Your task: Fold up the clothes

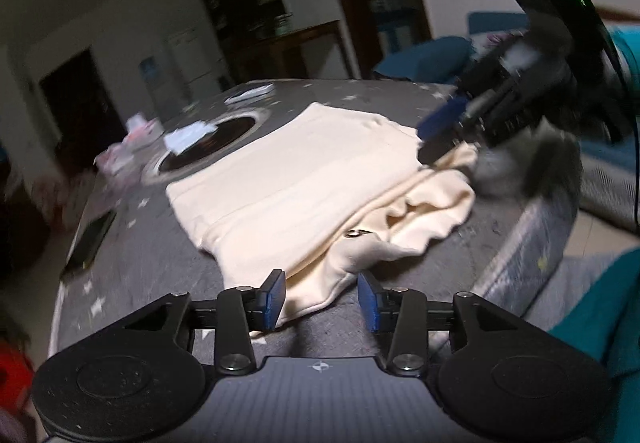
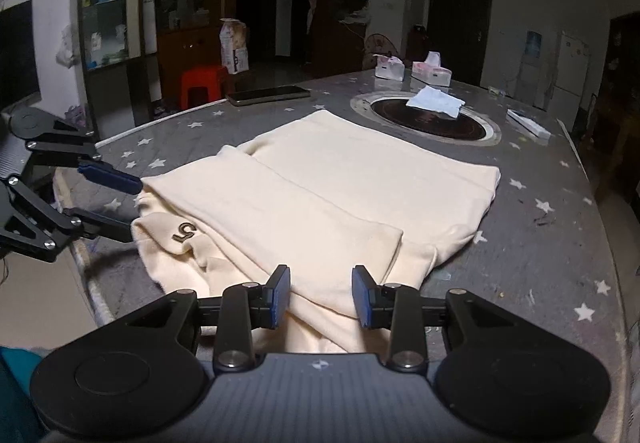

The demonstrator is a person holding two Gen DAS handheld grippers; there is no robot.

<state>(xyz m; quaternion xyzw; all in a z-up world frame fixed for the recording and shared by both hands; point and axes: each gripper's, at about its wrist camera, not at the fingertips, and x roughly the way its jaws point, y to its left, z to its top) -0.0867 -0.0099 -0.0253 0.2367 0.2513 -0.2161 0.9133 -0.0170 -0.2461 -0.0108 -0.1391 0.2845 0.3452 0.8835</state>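
1. Grey star-patterned table [image 2: 540,243], round dark inset hob toward its far side.
2. Cream garment [image 2: 320,195] spread partly folded at the table's near edge, a "5" mark on one folded flap.
3. Left claw [image 2: 116,203] wide open at the garment's side edge, gripping nothing.
4. Right claw [image 2: 320,297] wide open over the garment's near hem, fabric between the jaws, not pinched.
5. Phone [image 2: 268,94] and two tissue boxes [image 2: 412,69] along the far edge.

Each hand-held gripper [image 1: 322,297] [image 2: 321,297] is matte black with blue pads [image 2: 280,297], silver screws, ribbed grey body; teal sleeve [image 1: 600,307] shows.
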